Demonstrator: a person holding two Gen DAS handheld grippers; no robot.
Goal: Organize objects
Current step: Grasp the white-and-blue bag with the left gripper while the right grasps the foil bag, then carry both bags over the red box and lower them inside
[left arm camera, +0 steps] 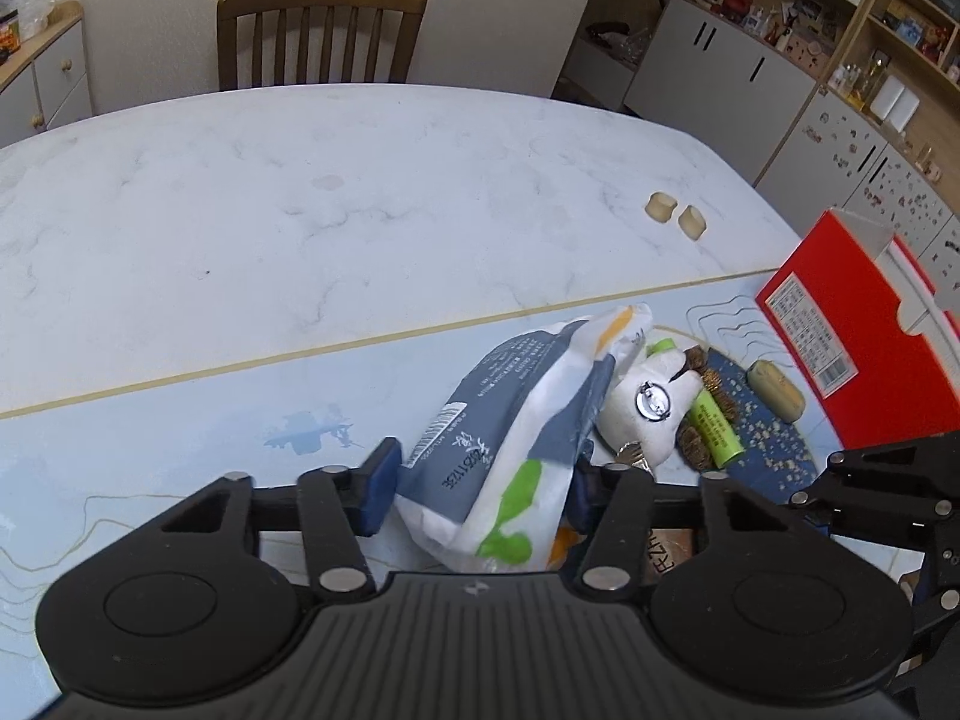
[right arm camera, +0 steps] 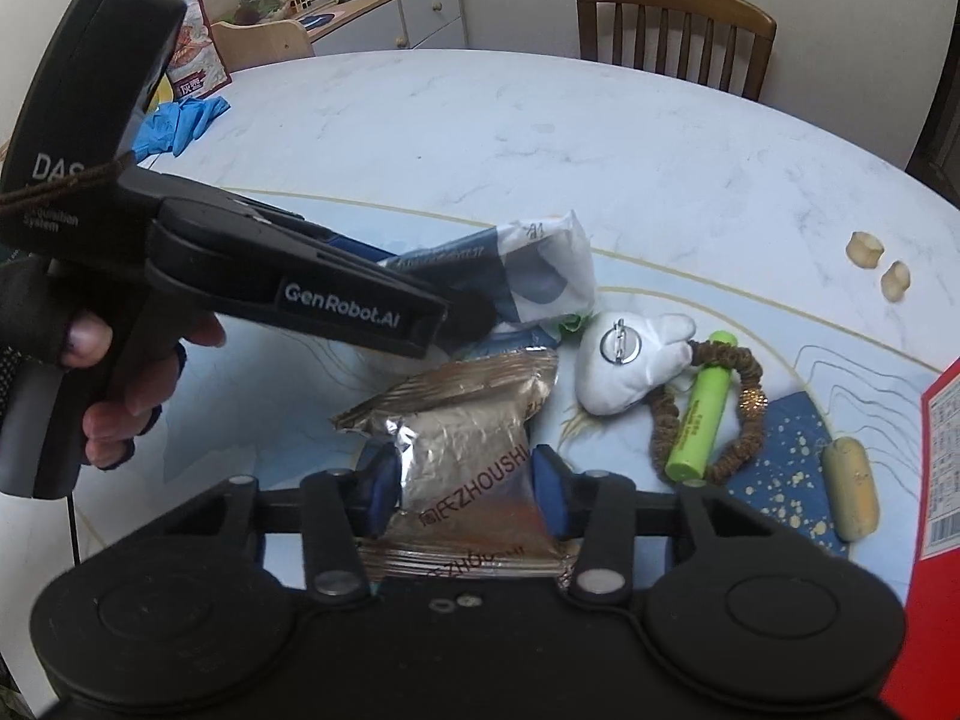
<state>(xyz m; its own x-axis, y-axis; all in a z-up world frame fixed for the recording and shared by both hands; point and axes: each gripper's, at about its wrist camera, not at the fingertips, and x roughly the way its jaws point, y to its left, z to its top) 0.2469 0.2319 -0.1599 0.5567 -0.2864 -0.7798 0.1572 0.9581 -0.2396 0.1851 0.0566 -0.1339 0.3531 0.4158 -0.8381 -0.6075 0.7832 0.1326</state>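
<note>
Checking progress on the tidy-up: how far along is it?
Done: nothing visibly stowed. In hand: left gripper is closed on the white-and-grey bag, right gripper on the foil packet. Left: white plush, green tube, brown scrunchie and tan capsule lie loose beside the red box.

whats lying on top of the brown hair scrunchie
A green tube lies across the brown scrunchie, and the white plush toy overlaps its upper left edge. What lies under the tube inside the ring is hidden.

White-grey-green snack bag [left arm camera: 510, 450] tilted, crinkled foil packet [right arm camera: 462, 450] beside — both on blue mat.
</note>
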